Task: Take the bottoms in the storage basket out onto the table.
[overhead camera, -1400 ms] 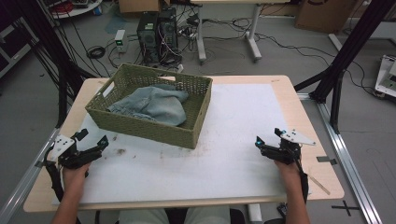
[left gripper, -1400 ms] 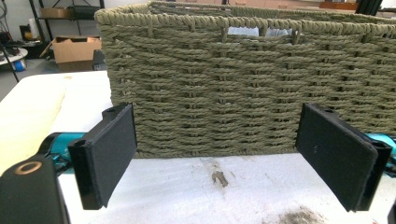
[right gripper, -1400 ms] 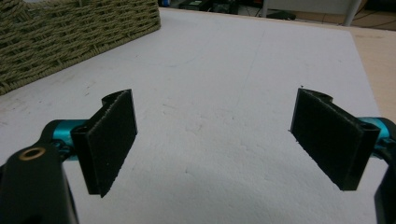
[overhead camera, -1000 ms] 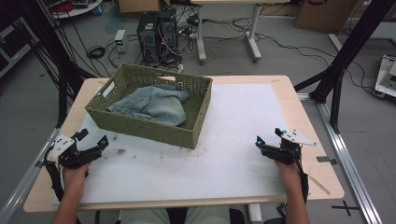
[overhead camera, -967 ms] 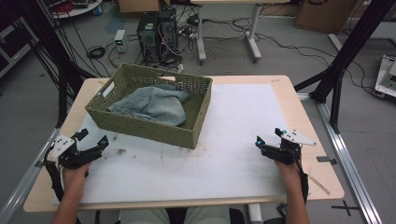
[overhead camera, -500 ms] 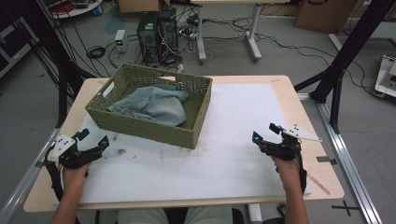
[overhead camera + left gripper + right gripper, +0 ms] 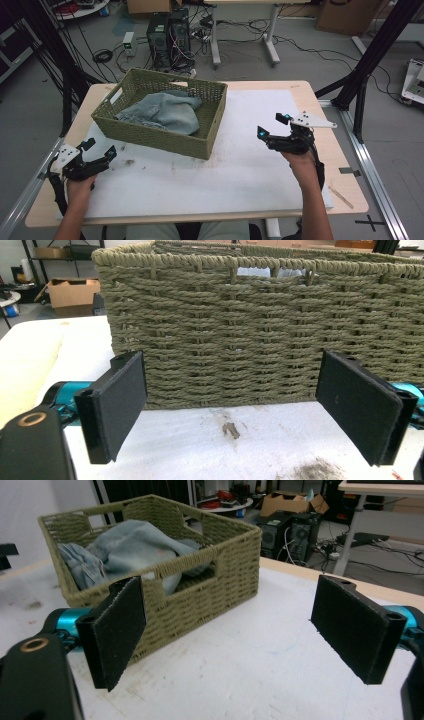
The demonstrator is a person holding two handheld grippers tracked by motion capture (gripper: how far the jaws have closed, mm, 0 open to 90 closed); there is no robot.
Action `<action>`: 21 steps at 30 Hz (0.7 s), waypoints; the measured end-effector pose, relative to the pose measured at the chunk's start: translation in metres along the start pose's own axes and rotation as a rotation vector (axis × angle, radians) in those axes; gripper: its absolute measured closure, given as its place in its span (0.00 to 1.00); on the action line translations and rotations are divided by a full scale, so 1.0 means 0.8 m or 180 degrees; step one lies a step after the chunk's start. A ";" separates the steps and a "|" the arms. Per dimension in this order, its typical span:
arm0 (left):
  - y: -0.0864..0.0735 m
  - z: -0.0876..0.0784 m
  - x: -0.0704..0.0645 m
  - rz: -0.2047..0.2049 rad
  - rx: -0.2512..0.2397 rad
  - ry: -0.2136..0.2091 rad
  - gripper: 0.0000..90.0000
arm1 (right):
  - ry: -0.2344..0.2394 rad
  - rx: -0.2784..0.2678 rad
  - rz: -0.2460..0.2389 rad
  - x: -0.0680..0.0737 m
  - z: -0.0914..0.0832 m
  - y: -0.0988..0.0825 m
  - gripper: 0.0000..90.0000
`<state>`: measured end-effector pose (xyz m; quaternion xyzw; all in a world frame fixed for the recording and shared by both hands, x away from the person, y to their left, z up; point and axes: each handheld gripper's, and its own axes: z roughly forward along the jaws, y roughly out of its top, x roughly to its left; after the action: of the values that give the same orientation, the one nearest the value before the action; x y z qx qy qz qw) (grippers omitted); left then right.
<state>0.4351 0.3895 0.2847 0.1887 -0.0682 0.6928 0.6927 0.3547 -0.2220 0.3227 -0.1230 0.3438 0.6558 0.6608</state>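
Woven olive basket holds crumpled pale-blue denim cloth

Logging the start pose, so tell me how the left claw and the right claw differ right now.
The left claw sits low at the near left corner of the table, while the right claw is raised farther forward on the right. The left claw faces the woven basket square-on at its long wall; the right claw looks at the basket from an angle, seeing the blue denim cloth inside. Both are open and hold nothing.
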 end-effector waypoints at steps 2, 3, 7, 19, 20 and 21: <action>0.001 -0.001 0.000 -0.0062 0.0011 0.0017 0.15 | -0.0001 0.0018 0.0004 0.000 -0.002 -0.007 0.16; 0.002 -0.002 -0.001 -0.0105 0.0013 0.0020 0.15 | -0.0001 0.0018 0.0004 0.000 -0.002 -0.007 0.16; 0.019 -0.008 -0.010 -0.0119 -0.0143 0.0095 0.15 | -0.0021 0.0067 0.0006 -0.004 -0.007 -0.017 0.17; 0.121 0.004 -0.019 0.0067 -0.0182 -0.0219 0.15 | -0.0095 0.0227 -0.0051 -0.010 -0.003 -0.031 0.16; 0.132 0.010 -0.021 0.0111 -0.0136 -0.0243 0.14 | -0.0113 0.0275 -0.0068 -0.009 0.000 -0.037 0.17; 0.141 0.017 -0.023 0.0145 -0.0086 -0.0274 0.14 | -0.0113 0.0275 -0.0068 -0.009 0.000 -0.037 0.17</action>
<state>0.3254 0.3642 0.3100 0.2073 -0.1117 0.6986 0.6757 0.3837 -0.2309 0.3191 -0.0864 0.3586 0.6354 0.6784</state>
